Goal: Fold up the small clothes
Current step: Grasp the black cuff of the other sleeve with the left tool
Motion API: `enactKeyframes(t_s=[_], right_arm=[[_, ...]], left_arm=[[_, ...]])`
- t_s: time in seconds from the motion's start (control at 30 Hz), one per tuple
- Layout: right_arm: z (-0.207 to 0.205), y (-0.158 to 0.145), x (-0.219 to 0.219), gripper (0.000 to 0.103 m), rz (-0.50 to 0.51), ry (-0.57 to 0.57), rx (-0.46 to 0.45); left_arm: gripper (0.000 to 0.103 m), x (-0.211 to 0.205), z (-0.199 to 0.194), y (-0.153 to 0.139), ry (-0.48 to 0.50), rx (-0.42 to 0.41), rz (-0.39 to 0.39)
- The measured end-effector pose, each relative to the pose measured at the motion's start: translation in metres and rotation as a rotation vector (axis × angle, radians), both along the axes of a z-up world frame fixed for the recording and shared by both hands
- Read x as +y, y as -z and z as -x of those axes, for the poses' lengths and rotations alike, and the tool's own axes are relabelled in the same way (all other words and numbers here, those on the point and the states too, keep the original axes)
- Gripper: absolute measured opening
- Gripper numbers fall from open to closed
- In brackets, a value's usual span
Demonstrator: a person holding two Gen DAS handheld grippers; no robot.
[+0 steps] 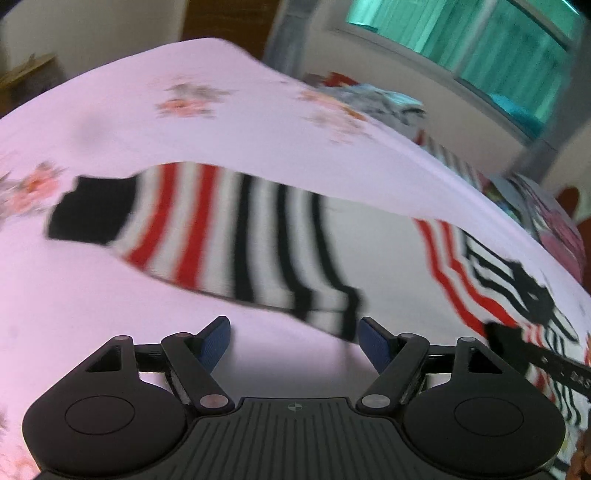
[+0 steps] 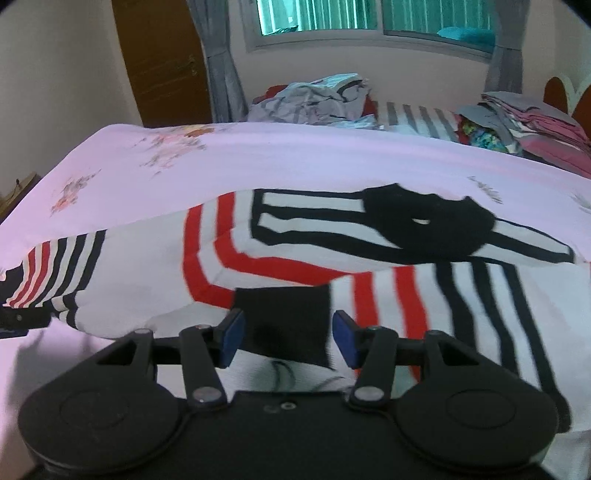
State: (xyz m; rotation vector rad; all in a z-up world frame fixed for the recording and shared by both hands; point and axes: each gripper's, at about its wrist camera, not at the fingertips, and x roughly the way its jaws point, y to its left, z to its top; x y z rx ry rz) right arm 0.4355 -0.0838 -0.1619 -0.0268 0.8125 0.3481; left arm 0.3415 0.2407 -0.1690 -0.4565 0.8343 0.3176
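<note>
- Left tongs [image 1: 295,341] stand open over bare pink sheet, nothing between the blue pads; the sweater's striped sleeve [image 1: 221,229] lies just beyond
- Right tongs [image 2: 288,338] gape around the black cuff [image 2: 291,321], pads clear of it
- Striped sweater [image 2: 280,254] spread flat on the bed [image 2: 295,155]
- Farther back: crumpled clothes pile [image 2: 314,99]; folded stack [image 2: 532,118] to its right; window [image 2: 369,18] behind

Black ribbed left tongs [image 1: 294,341] and right tongs [image 2: 288,339], blue pads, silver pivot screws
</note>
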Motion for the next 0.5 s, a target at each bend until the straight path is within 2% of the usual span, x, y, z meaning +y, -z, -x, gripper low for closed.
enactKeyframes(t_s=[0.2, 0.37, 0.4, 0.43, 0.5], right_arm=[[-0.004, 0.004, 0.016, 0.052, 0.019, -0.006, 0.006], [-0.010, 0.017, 0.020, 0.052, 0.040, 0.015, 0.047], [-0.011, 0.020, 0.021, 0.052, 0.041, 0.018, 0.058], [-0.012, 0.023, 0.022, 0.052, 0.046, 0.021, 0.064], [-0.012, 0.022, 0.023, 0.052, 0.056, 0.019, 0.060]], left_arm=[[0.075, 0.056, 0.010, 0.019, -0.136, -0.004, 0.070], [0.075, 0.086, 0.007, 0.034, -0.189, -0.076, 0.151], [0.069, 0.091, 0.006, 0.037, -0.204, -0.100, 0.171], [0.057, 0.096, 0.004, 0.039, -0.220, -0.117, 0.183], [0.044, 0.104, 0.004, 0.042, -0.247, -0.143, 0.202]])
